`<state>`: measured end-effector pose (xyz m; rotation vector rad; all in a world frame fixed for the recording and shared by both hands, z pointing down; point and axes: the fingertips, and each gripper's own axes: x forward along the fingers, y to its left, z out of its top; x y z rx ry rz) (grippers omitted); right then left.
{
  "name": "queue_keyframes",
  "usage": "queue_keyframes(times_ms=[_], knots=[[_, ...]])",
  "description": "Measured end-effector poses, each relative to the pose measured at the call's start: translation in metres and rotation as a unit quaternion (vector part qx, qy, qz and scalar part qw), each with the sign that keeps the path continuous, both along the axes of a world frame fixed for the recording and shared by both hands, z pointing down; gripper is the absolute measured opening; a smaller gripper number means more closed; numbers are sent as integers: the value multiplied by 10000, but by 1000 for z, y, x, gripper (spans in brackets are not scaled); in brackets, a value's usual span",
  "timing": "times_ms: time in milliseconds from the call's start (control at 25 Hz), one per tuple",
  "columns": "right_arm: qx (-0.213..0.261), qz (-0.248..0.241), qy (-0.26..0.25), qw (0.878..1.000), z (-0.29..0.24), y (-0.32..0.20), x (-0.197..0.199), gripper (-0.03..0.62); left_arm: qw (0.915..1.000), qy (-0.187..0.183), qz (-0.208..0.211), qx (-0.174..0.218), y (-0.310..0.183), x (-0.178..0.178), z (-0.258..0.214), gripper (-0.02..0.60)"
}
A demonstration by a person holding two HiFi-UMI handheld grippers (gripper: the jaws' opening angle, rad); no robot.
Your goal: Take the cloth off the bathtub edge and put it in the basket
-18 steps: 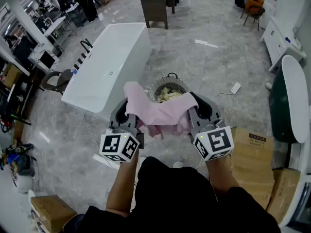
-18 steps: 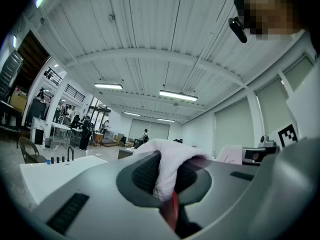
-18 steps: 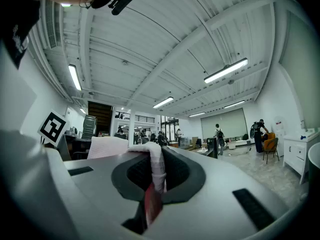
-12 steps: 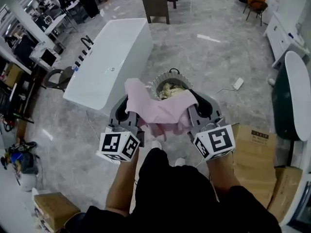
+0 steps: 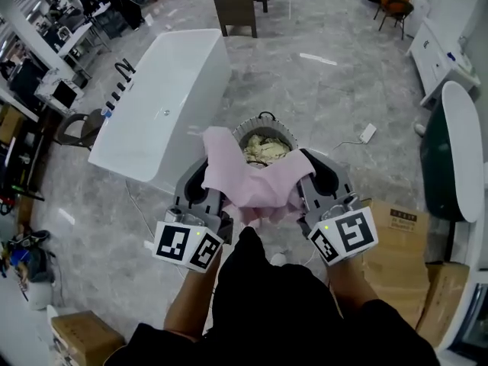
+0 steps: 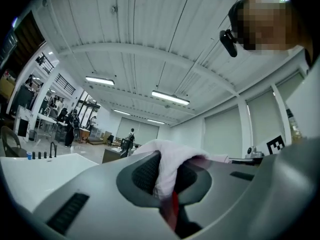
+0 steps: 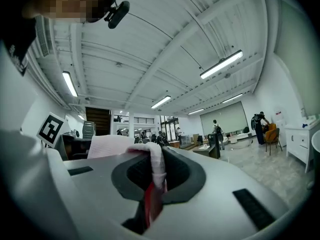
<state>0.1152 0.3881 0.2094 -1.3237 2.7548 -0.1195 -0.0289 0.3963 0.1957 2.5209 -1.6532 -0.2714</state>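
Pinching folds of soft pink cloth point(image 5: 255, 183) with left gripper point(image 6: 167, 179) and right gripper point(image 7: 152, 176), jaws nearly together, plain only in gripper views. From head view: draped between both, near round basket point(image 5: 282, 128), off glossy white bathtub point(image 5: 164, 105).
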Motion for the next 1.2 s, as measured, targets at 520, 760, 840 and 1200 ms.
queue_keyframes(times_ms=[520, 760, 840, 1200], knots=[[119, 262, 156, 9995, -24, -100, -37, 37, 9992, 46, 281, 275, -101, -22, -23, 34], [129, 477, 175, 9986, -33, -151, -60, 37, 9984, 60, 482, 294, -155, -42, -23, 34], [120, 561, 203, 9981, -35, -168, -68, 37, 9980, 76, 570, 265, -172, -49, -23, 34], [187, 764, 234, 9966, -42, -242, -101, 37, 9965, 165, 794, 178, -251, -90, -18, 34]])
